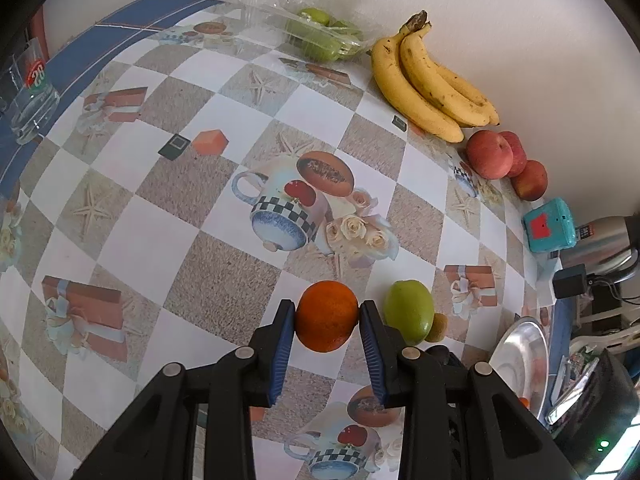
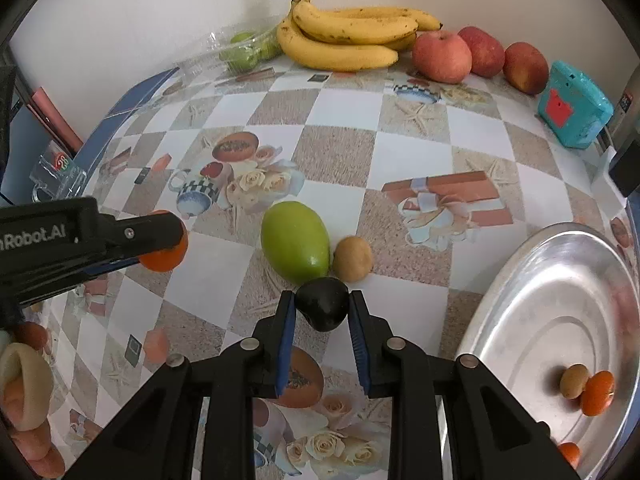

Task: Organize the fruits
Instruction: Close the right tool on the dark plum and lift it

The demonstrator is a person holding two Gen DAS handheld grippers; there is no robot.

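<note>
My left gripper (image 1: 327, 318) is shut on an orange (image 1: 326, 316) and holds it just above the tablecloth; it also shows in the right wrist view (image 2: 160, 246) at the left. My right gripper (image 2: 322, 306) is shut on a dark plum (image 2: 322, 308). A green mango (image 2: 296, 242) and a small brown kiwi (image 2: 352, 259) lie just beyond the plum. A silver tray (image 2: 520, 320) at the right holds a kiwi (image 2: 574, 381) and an orange (image 2: 597, 393).
Bananas (image 2: 344, 36), three red apples (image 2: 442, 56) and a clear box of green fruit (image 2: 248, 50) line the back wall. A teal box (image 2: 574, 106) stands at the back right. A glass mug (image 1: 30, 96) stands at the far left edge.
</note>
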